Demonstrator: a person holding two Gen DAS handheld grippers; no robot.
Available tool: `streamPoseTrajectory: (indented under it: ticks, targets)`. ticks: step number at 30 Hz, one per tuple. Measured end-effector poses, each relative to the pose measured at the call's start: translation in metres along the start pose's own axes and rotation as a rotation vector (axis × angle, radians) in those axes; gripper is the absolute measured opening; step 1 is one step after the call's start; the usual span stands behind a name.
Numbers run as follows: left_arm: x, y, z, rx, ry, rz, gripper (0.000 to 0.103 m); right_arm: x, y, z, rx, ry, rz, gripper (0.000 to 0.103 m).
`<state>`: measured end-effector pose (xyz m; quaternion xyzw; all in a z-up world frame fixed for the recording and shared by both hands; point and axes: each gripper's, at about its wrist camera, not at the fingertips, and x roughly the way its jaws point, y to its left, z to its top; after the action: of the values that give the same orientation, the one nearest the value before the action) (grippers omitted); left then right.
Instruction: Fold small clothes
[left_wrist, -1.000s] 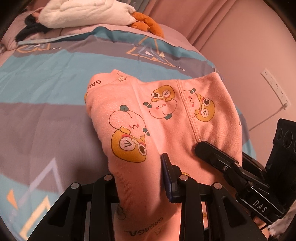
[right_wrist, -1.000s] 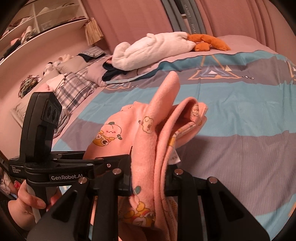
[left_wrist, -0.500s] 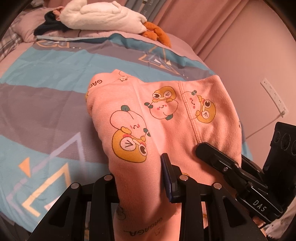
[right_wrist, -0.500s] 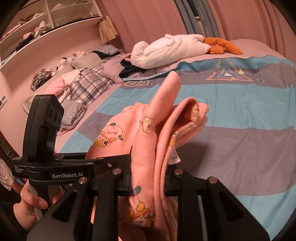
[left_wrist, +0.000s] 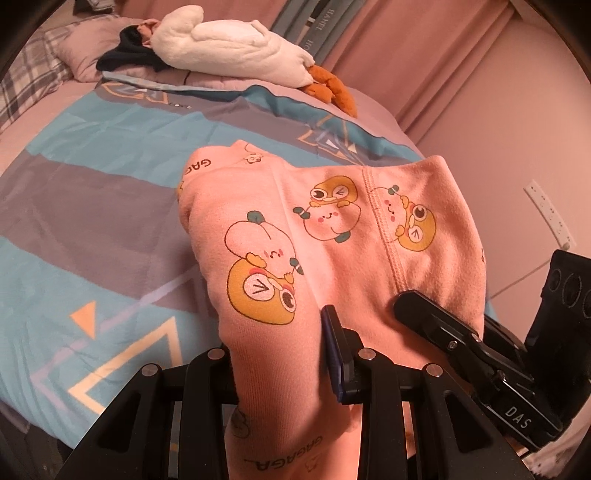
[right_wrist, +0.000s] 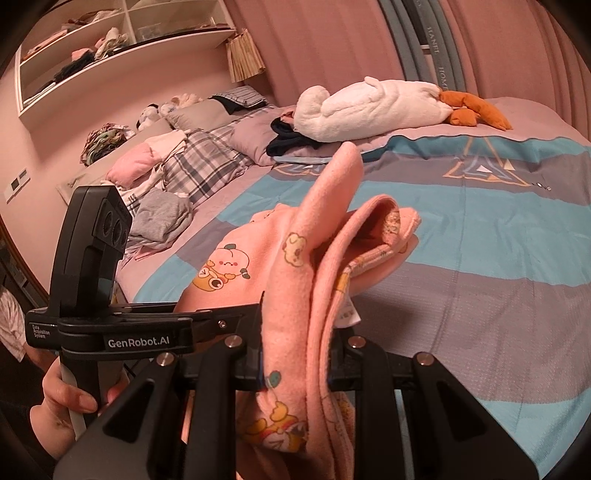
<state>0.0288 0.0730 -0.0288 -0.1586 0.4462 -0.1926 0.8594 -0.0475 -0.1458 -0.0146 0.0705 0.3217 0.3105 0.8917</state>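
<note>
Both grippers angled down over the bed (left_wrist: 92, 206), each clamped on the same pink garment (left_wrist: 332, 236), which hangs lifted between them above the striped bedspread. Left gripper (left_wrist: 280, 354): jaws drawn narrow, pinching a thick fold of the pink cloth; blue pad visible on the fold's right side. Right gripper (right_wrist: 295, 354): jaws narrow, closed on bunched layers that stand up past the fingers, with a small white tag (right_wrist: 347, 314) poking out. In the right wrist view the left gripper is seen side-on, its handle held in a hand (right_wrist: 62, 398) with fingers wrapped round. Writing: "GAGAGA" printed on the garment near the cuff and again on the far edge; "GenRobot.AI" and a small "Data Acquisition System" label on the left gripper's body; "DAS" on the right gripper (left_wrist: 461, 343) where it shows in the left view. Plush goose (right_wrist: 369, 103) lies by the pillows, well apart.
</note>
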Motion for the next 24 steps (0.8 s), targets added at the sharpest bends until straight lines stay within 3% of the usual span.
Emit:
streamPoseTrajectory:
  ticks: [24]
  targets:
    - [-0.014,0.000,-0.005,0.004,-0.057,0.028,0.031,0.014,0.010,0.015,-0.038,-0.002,0.019,0.022]
